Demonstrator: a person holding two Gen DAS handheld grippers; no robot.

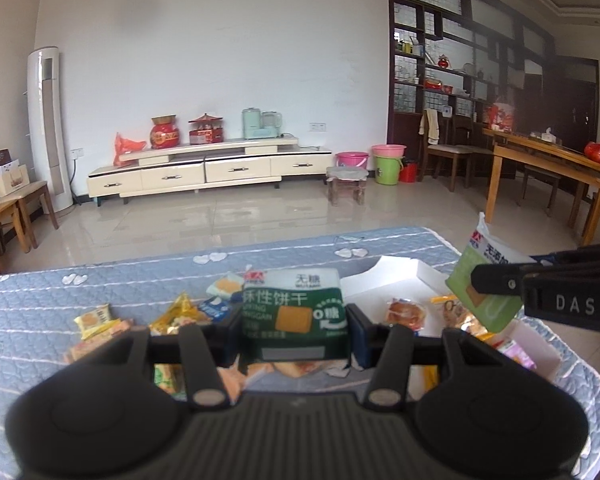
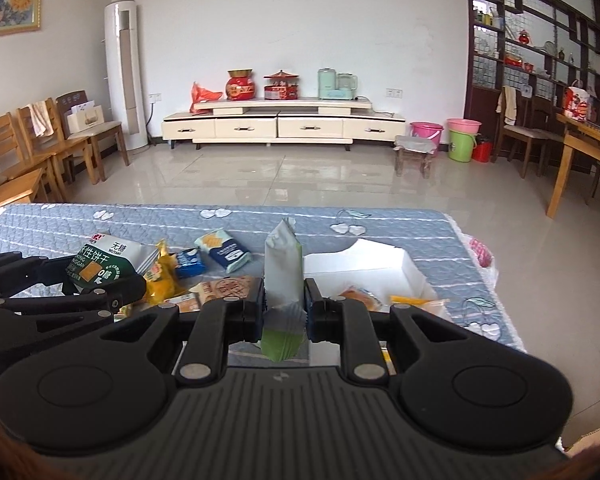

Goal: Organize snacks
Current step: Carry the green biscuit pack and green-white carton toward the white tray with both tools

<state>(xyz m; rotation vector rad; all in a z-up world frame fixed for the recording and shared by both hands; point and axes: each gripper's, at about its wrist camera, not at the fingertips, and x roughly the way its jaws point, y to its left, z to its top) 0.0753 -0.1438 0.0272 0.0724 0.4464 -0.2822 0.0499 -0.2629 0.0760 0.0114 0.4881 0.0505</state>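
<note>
Dark green biscuit pack (image 1: 294,314), clamped broadside in left gripper (image 1: 294,330), held above loose snacks mid-bed. Light green pack (image 2: 283,280), upright w/ long axis vertical, clamped in right gripper (image 2: 284,312). White box (image 2: 404,270) lies near bed's right edge, just right of right gripper, so the right hand's nearer.

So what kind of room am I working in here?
Most likely a home living and dining room. A low cream TV cabinet stands against the far wall beside a tall standing air conditioner, and a wooden dining table with chairs sits to the right. The snacks lie on a blue quilted cover.
</note>
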